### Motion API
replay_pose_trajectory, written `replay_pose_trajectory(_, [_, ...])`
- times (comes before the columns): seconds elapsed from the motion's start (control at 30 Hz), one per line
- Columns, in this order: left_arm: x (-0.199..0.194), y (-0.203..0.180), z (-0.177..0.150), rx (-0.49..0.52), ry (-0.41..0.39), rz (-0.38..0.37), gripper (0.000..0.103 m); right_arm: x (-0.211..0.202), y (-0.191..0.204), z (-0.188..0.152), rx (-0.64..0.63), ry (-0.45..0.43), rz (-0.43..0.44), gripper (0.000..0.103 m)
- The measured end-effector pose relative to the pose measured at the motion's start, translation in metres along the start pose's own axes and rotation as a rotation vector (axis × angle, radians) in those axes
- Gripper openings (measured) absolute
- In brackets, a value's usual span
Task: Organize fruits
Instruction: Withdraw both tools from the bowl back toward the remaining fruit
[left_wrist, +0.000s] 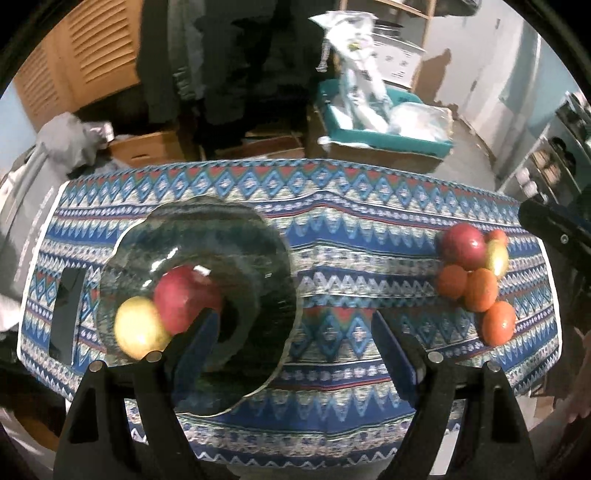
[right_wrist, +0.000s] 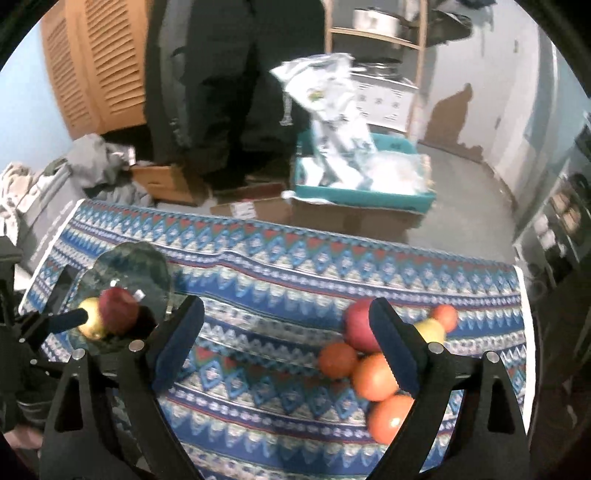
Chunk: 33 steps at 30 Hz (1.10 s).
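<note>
**Both claws spread and empty above the patterned cloth**

Left wrist view: the left gripper (left_wrist: 291, 325) stands spread wide, nothing between its fingers but the blue patterned tablecloth (left_wrist: 332, 236). Its left finger overlaps the dark glass plate (left_wrist: 207, 221), which sits ahead and to the left of the claw. On that plate lie a red apple (left_wrist: 184, 299), just beside the left fingertip, and a yellow apple (left_wrist: 138, 326) touching the red one on its far-left side. Whether the fingertip touches the red apple cannot be told, since the frame is blurred. Well off to the right of the claw lies the fruit pile (left_wrist: 476, 280): a second red apple, a yellowish fruit and several oranges packed together on the cloth. The tip of the other gripper shows at the right edge.

Right wrist view: the right gripper (right_wrist: 288, 321) is likewise spread, holding nothing, only cloth between the fingers. The fruit pile (right_wrist: 373, 369) lies at and behind its right finger, which hides part of the red apple (right_wrist: 358, 325) there; the oranges sit just inside and below that finger. The glass plate (right_wrist: 136, 258) with its two apples lies well to the left, beyond the left finger, with the left gripper's finger (right_wrist: 70, 318) reaching in front of the yellow apple.
</note>
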<state>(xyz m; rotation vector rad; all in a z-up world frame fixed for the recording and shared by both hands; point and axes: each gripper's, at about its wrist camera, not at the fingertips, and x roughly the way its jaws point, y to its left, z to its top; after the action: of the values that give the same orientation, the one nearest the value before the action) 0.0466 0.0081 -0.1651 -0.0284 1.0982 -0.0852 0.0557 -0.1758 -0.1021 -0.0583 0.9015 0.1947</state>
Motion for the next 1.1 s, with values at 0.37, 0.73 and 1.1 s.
replay_pose_trajectory(0.37, [-0.002, -0.058, 0.004, 0.115, -0.022, -0.013, 0.085, -0.015, -0.075, -0.029, 0.116, 0.012, -0.088, 0.091])
replay_pose_trajectory(0.73, [0.024, -0.105, -0.002, 0.223, 0.014, -0.004, 0.086, 0.005, -0.116, -0.073, 0.149, 0.144, -0.145, 0.091])
replay_pose_trajectory(1.1, [0.059, -0.127, -0.007, 0.265, 0.077, -0.002, 0.086, 0.05, -0.134, -0.116, 0.215, 0.292, -0.052, 0.091])
